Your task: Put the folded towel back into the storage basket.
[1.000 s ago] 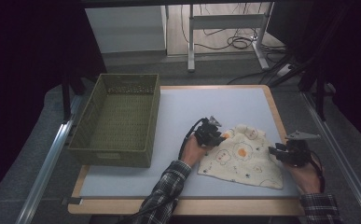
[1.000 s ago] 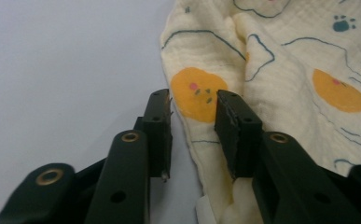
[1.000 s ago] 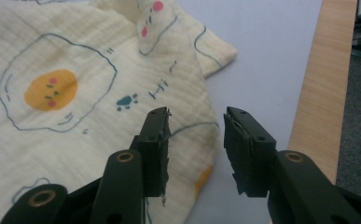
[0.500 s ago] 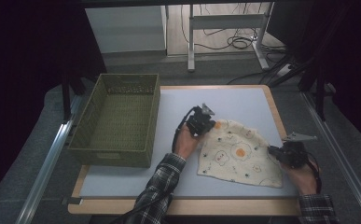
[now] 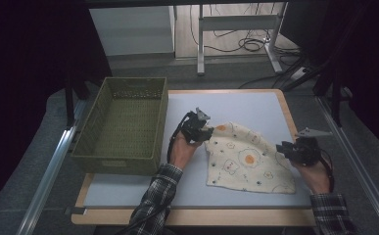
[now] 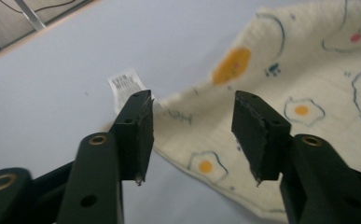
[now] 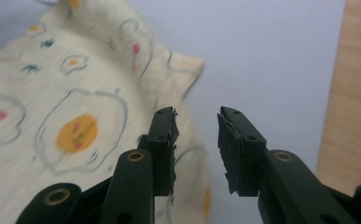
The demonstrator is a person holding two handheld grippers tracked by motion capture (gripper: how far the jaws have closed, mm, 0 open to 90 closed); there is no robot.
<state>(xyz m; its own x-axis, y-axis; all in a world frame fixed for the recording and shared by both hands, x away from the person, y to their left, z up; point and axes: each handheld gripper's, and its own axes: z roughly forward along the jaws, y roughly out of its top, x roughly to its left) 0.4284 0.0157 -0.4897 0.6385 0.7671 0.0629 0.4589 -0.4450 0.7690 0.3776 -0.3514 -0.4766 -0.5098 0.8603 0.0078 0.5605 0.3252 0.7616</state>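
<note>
cloth: cream cloth [image 5: 248, 157] w/ fried-egg print lies spread on the table [image 5: 128, 191], right of centre, a few ripples near its far edge; white tag [image 6: 128, 86] at the corner by the left gripper.
L gripper: left gripper [image 5: 207, 133] at the cloth's far-left corner, jaws apart and just been opening; in the left gripper view the corner lies below the gap, pads not pressing it.
R gripper: right gripper [image 5: 281, 149] at the cloth's right edge, jaws apart w/ a narrower gap, also just been opening; nothing pinched btwn them in the right gripper view.
step (judged): prob. cloth just laid out, next grab for a fold or a move to the basket.
risk 1: one jaw could slide under the corner and drag it, re-wrinkling the flat cloth.
risk 2: pinching only the tag – cloth would hang off it, maybe slip.
risk 3: uneven lift L vs R – cloth would skew, fold crooked.
basket: green woven basket [image 5: 123, 125] on the table's left, well apart from the cloth; nothing inside.
</note>
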